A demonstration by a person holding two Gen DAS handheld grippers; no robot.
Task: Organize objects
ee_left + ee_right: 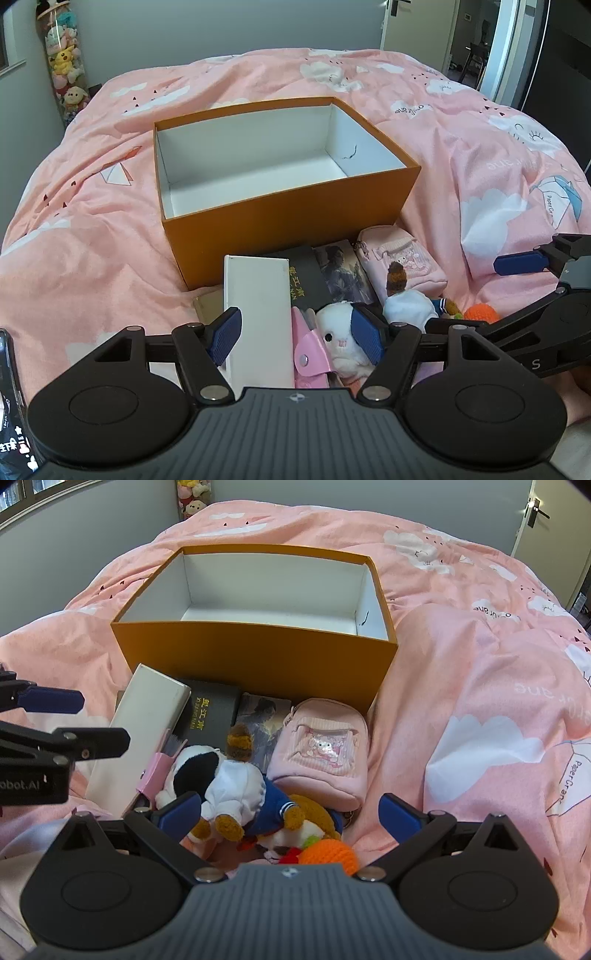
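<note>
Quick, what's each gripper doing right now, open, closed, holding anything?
Left gripper: open, holding nothing, over the white box and white plush.
Right gripper: wide open, holding nothing, over the bear plush.

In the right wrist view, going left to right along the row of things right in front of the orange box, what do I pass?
White box → black box with gold lettering → picture card → pink pouch.

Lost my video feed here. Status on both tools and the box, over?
Left tool open over white plush, holding nothing. Right tool wide open above sailor bear. Orange box empty, pile in front of it. Nothing blocking.
</note>
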